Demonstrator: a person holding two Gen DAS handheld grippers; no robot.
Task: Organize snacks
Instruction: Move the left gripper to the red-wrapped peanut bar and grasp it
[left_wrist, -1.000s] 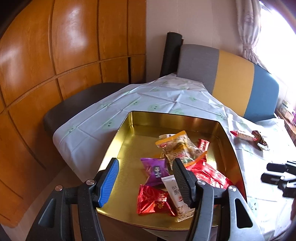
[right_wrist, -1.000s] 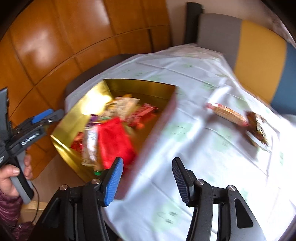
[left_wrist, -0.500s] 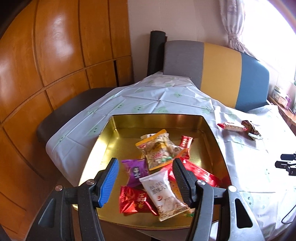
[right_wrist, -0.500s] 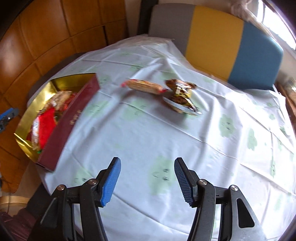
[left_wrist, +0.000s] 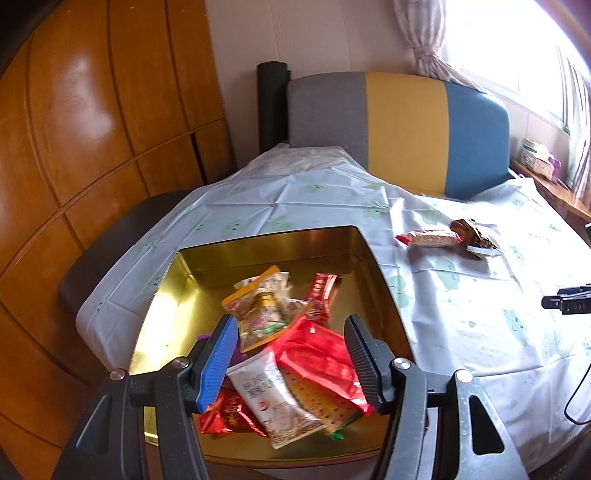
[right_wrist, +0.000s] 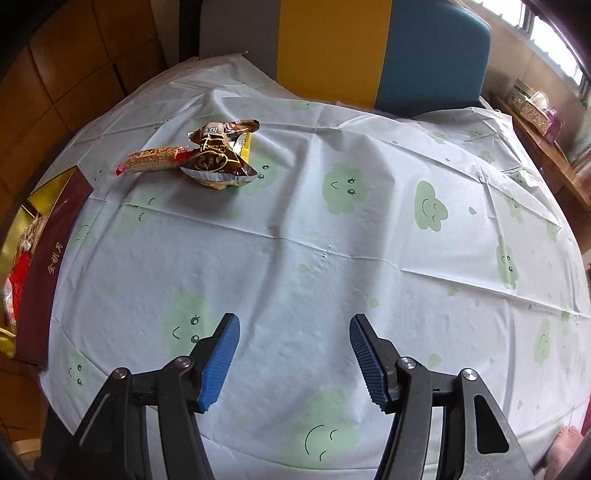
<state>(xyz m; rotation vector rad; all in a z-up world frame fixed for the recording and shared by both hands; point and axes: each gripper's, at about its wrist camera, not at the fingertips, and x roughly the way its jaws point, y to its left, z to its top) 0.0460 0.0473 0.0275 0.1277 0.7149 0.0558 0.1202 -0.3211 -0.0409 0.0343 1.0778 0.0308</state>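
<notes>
Currently both claws are released: your left claw (left_wrist: 290, 356) hovers over the gold tin (left_wrist: 266, 240) of collected snacks, your right claw (right_wrist: 293, 360) faces the counter (right_wrist: 332, 258); two stray packets (right_wrist: 199, 157) lie far ahead-left, awaiting pickup.

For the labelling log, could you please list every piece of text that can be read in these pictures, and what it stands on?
"金秋月": gold characters on the dark red outer wall of the gold-lined tin box.
"DAS": partial white letters on the black right tool.
Print on the white snack pouch, the brown foil snack packet and the long orange snack bar: too blurred to read.
</notes>
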